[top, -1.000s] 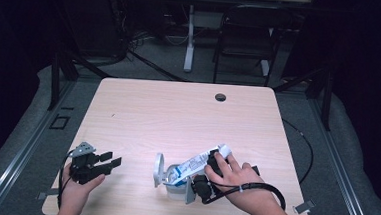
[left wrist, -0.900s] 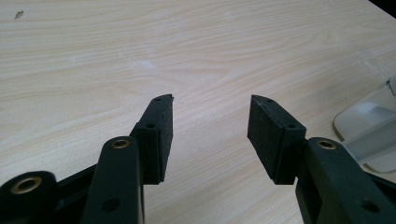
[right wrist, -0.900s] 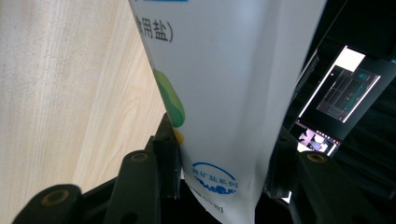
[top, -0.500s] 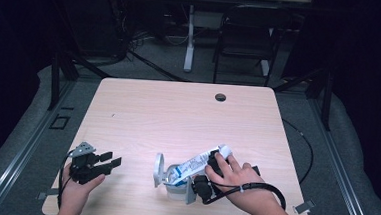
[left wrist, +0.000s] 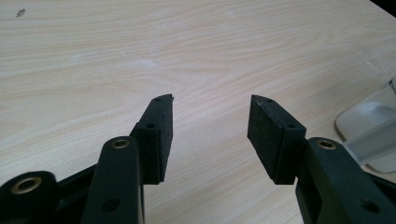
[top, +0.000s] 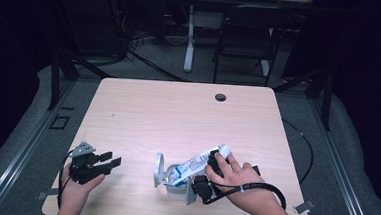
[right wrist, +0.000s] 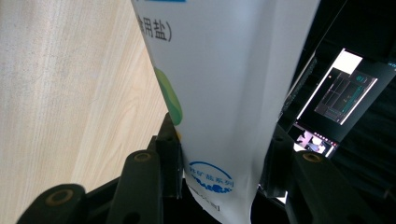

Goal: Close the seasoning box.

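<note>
Two tongs | my right gripper [right wrist: 219, 158] closing, clamped on salt bag [right wrist: 219, 84], tilted over clear container [top: 176, 179] at table [top: 178, 112] front | my left gripper [left wrist: 210, 126] apart, idle | tip slowly, mouth over rim.

On the table [top: 178, 112], a bag [top: 195, 164] lies slanted over a container [top: 176, 184] near the front edge. The left gripper [top: 110, 163] sits well apart, at the front left corner.
</note>
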`<state>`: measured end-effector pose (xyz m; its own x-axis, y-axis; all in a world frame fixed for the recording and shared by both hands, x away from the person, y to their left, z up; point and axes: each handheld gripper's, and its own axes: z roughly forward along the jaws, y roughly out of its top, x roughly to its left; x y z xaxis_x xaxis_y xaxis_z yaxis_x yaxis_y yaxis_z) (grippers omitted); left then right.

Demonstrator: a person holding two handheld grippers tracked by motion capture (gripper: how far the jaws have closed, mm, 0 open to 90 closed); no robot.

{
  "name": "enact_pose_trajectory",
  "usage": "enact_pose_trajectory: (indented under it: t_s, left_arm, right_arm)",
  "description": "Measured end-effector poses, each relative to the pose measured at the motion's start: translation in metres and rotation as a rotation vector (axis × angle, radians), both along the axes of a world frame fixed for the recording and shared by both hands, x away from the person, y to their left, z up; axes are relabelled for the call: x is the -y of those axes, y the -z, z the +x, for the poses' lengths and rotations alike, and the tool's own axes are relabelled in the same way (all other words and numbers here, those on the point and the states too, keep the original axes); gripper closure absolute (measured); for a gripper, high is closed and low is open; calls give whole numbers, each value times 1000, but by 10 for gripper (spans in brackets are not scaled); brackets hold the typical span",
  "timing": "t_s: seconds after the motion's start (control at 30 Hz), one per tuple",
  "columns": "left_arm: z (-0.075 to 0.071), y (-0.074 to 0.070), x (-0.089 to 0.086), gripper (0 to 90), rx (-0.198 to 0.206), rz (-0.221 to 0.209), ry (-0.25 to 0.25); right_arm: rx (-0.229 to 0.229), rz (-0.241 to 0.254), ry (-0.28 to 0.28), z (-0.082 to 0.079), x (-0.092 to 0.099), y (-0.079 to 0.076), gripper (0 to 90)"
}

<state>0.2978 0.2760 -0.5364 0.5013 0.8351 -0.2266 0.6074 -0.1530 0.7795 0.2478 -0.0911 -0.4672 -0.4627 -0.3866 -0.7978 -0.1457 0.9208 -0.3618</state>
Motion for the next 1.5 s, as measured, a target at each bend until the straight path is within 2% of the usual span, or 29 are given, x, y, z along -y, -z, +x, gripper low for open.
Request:
enact_pose_trajectory:
  t_s: [0.87,1.5]
  left_arm:
    - [0,0,0,510,5,4,-3]
    - [0,0,0,511,6,4,-4]
  right_arm:
    - [11,-8,-10,-2,0,-2,616]
    - [0,-29,-14,-3,-1,0,708]
